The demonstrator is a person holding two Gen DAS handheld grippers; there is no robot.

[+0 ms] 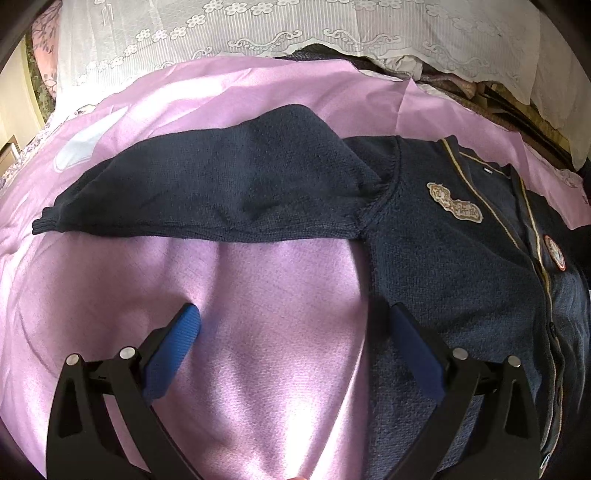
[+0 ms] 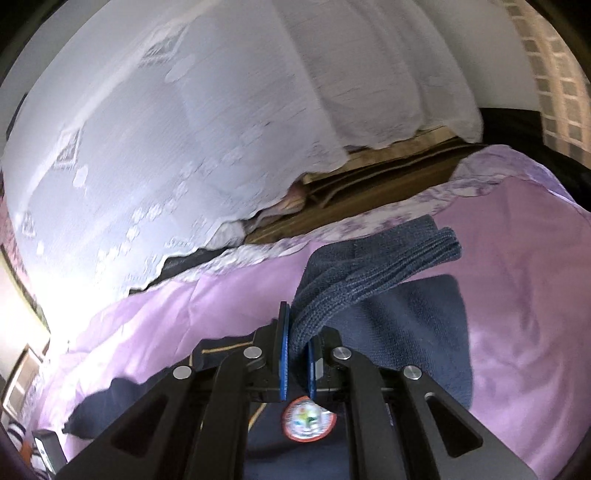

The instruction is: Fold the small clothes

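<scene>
A small navy knit cardigan [image 1: 443, 251] with gold trim and sewn badges lies on a pink sheet [image 1: 258, 314]. One sleeve [image 1: 207, 188] stretches out flat to the left. My left gripper [image 1: 295, 328] hovers open over the sheet beside the cardigan's side edge, its right finger above the knit, nothing between the pads. In the right wrist view my right gripper [image 2: 299, 328] is shut on the ribbed cuff of the other sleeve [image 2: 369, 273], lifted off the sheet above the cardigan's body and its round badge [image 2: 308, 419].
White lace fabric [image 1: 295, 29] hangs along the far side of the bed, also filling the upper part of the right wrist view as lace fabric [image 2: 184, 129]. Folded brown and patterned textiles [image 2: 369, 192] are stacked beneath it. Furniture sits at the lower left [image 2: 40, 446].
</scene>
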